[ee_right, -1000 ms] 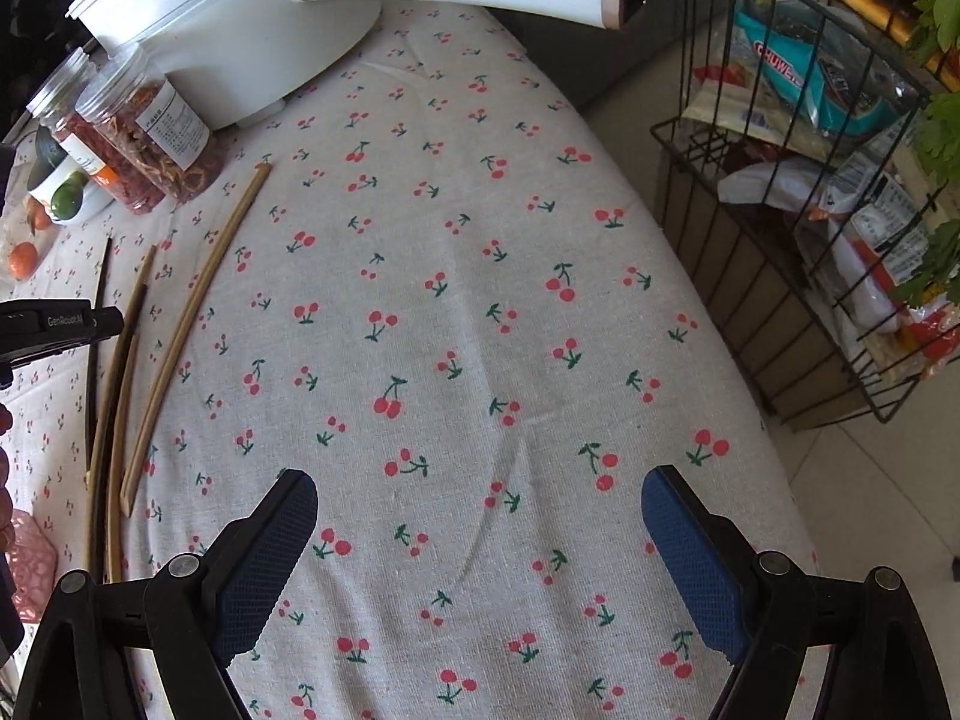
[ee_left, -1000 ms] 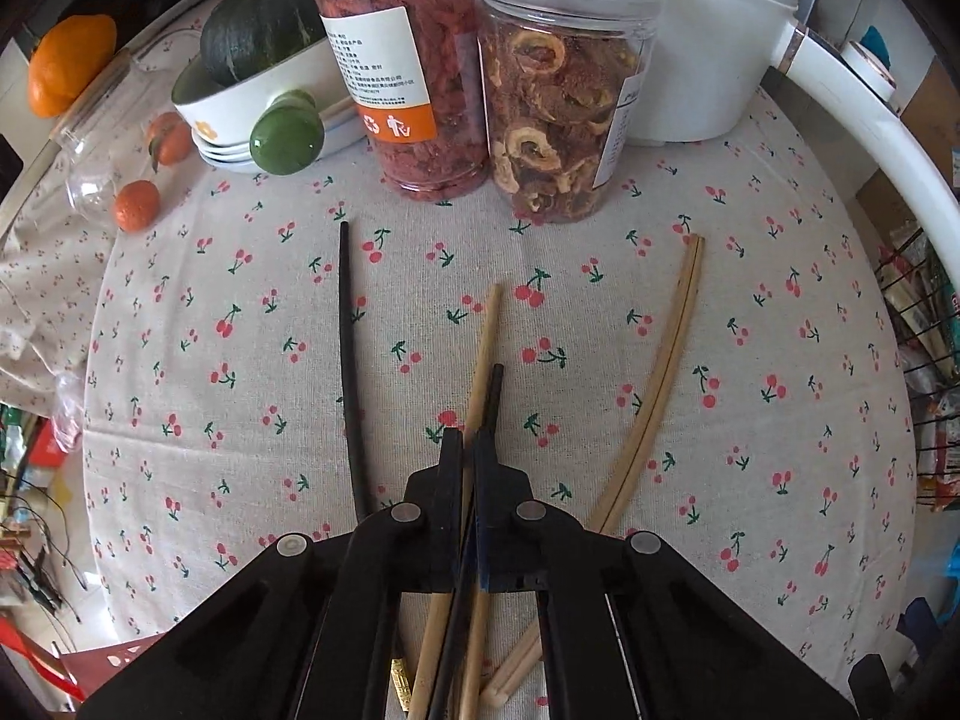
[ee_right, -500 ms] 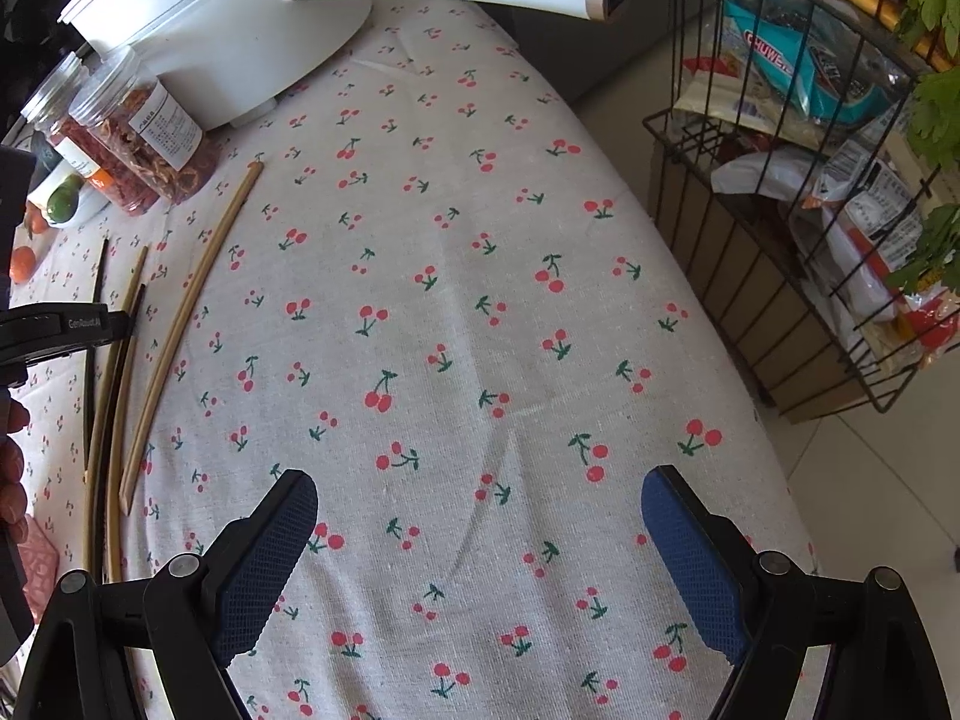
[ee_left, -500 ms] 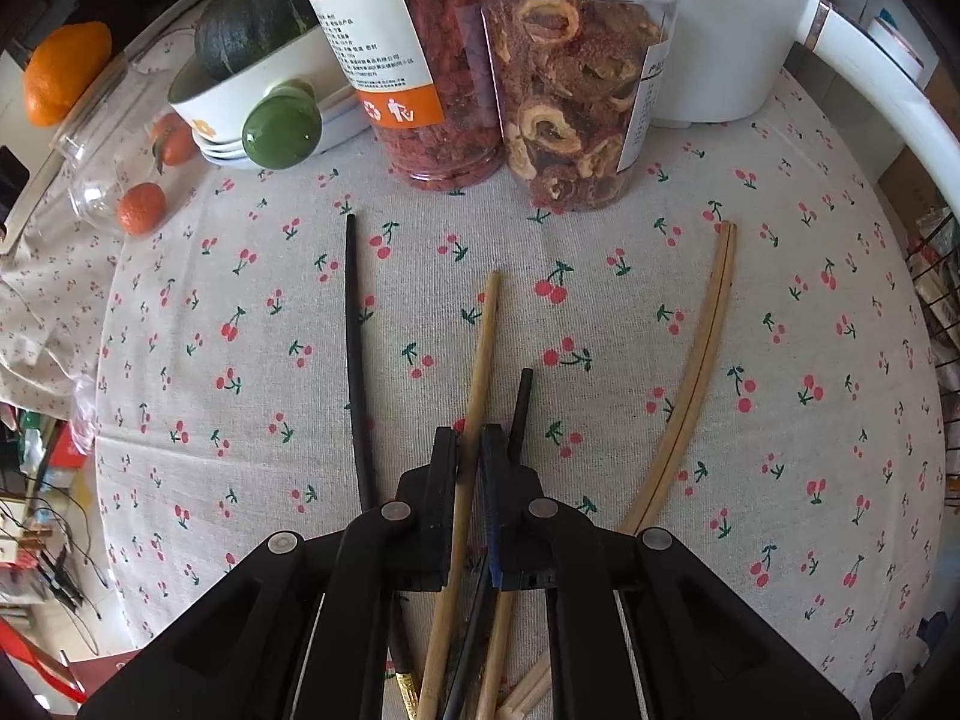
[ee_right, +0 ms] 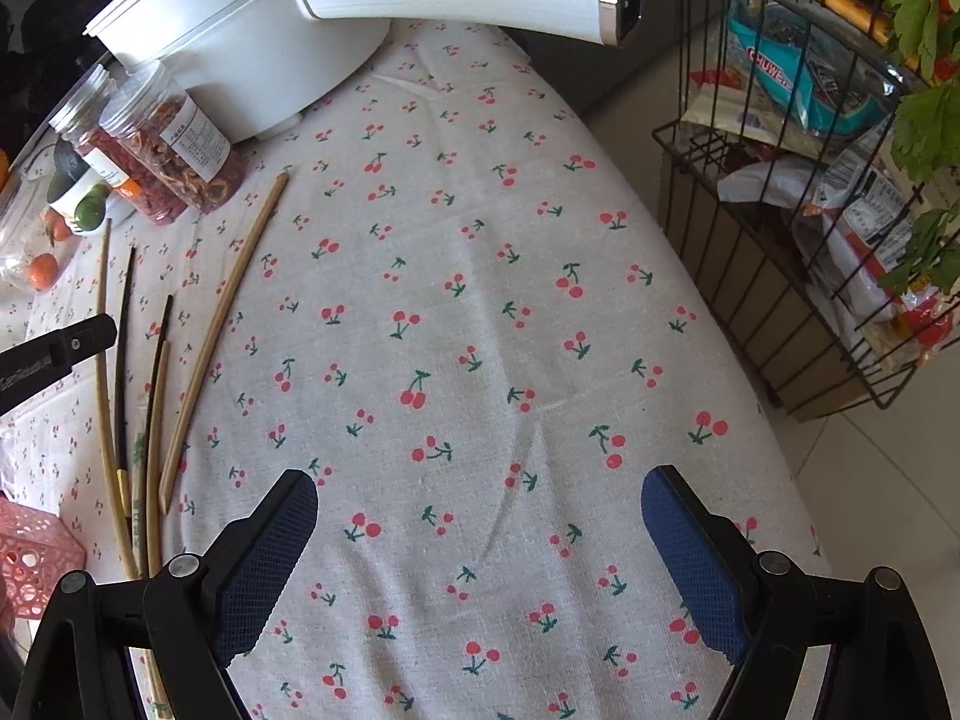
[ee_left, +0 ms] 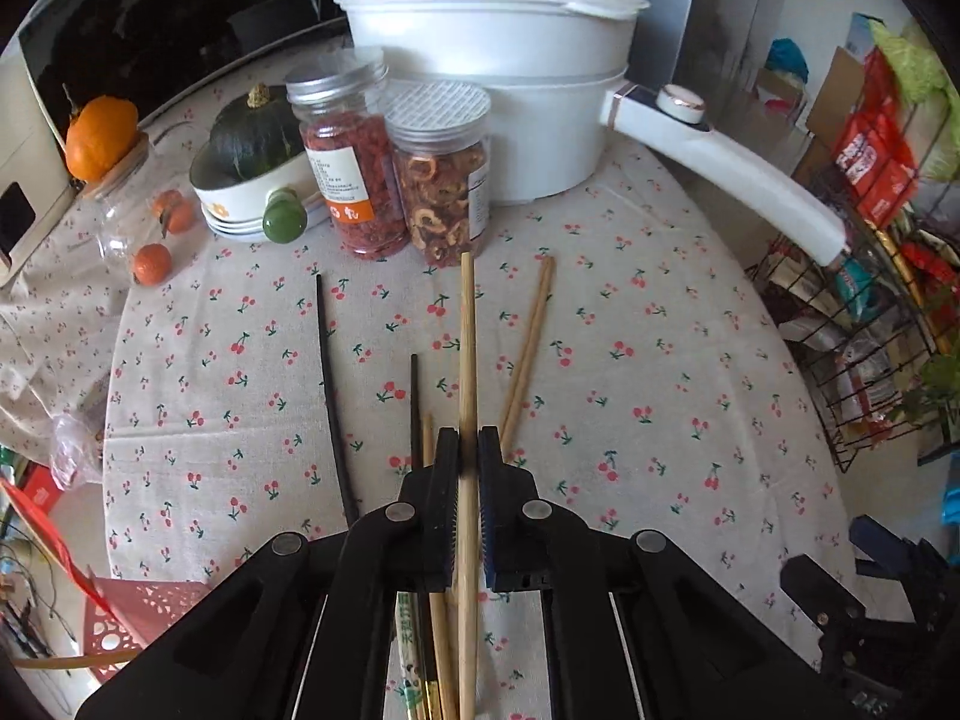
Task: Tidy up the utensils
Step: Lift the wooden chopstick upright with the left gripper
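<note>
Several chopsticks lie on the cherry-print tablecloth [ee_left: 630, 360]. My left gripper [ee_left: 468, 438] has its jaws closing on a pale wooden chopstick [ee_left: 468, 348], which the pads press; it is raised above the cloth and points at the jars. Beneath it lie a long black chopstick [ee_left: 329, 384], a shorter black one [ee_left: 414, 402] and another wooden one [ee_left: 528, 348]. In the right wrist view, my right gripper [ee_right: 479, 480] stands wide open over bare cloth, holding nothing. The chopsticks [ee_right: 222, 324] lie to its left, by the left gripper's finger [ee_right: 60, 348].
Behind the chopsticks stand two jars of dried food [ee_left: 441, 174], a bowl with a green squash [ee_left: 252, 180] and a white pot [ee_left: 492, 90] with a long handle [ee_left: 720, 174]. A wire rack [ee_right: 810, 180] stands off the table's right edge. A pink basket [ee_right: 30, 546] sits at the near left.
My left gripper has risen and tilted up, lifting the wooden chopstick off the cloth while the other chopsticks stay down. The right gripper has kept still.
</note>
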Tool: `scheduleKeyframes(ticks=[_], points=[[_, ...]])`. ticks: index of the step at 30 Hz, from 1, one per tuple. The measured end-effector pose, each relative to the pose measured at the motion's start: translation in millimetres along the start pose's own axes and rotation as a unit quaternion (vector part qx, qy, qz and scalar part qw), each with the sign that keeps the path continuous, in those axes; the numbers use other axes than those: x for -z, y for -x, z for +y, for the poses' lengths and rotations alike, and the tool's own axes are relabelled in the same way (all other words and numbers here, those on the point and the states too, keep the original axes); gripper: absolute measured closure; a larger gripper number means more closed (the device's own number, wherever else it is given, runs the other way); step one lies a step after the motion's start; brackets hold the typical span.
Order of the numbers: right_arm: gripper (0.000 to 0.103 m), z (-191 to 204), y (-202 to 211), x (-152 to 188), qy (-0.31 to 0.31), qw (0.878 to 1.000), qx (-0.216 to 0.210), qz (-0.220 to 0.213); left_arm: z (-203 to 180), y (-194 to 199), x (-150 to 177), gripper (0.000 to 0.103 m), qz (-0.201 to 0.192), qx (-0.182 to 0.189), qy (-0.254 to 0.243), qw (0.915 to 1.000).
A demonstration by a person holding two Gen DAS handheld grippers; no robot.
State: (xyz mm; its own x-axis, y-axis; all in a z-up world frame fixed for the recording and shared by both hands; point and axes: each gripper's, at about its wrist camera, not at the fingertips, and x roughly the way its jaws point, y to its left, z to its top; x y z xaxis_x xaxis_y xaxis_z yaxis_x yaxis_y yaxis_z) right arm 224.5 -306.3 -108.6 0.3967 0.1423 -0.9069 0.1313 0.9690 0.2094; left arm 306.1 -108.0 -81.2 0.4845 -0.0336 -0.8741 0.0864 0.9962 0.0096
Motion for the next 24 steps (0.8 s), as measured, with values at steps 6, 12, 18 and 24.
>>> scheduleKeyframes(ticks=[6,12,18,24], points=[[0.011,11.7,11.7,9.6,0.007,1.000,-0.008,-0.003,-18.8,89.4,39.5,0.097,-0.086,0.031,-0.054,0.9943],[0.011,25.1,16.6,15.5,0.000,0.999,-0.032,0.000,-7.8,151.8,83.2,0.097,-0.141,0.052,-0.071,0.9861],[0.011,45.7,6.5,21.4,0.019,0.999,-0.027,0.011,29.9,181.2,124.4,0.097,-0.176,0.086,-0.040,0.9799],[0.011,61.0,-17.8,22.0,0.036,0.999,0.000,0.016,62.7,185.6,143.4,0.097,-0.174,0.128,-0.013,0.9763]])
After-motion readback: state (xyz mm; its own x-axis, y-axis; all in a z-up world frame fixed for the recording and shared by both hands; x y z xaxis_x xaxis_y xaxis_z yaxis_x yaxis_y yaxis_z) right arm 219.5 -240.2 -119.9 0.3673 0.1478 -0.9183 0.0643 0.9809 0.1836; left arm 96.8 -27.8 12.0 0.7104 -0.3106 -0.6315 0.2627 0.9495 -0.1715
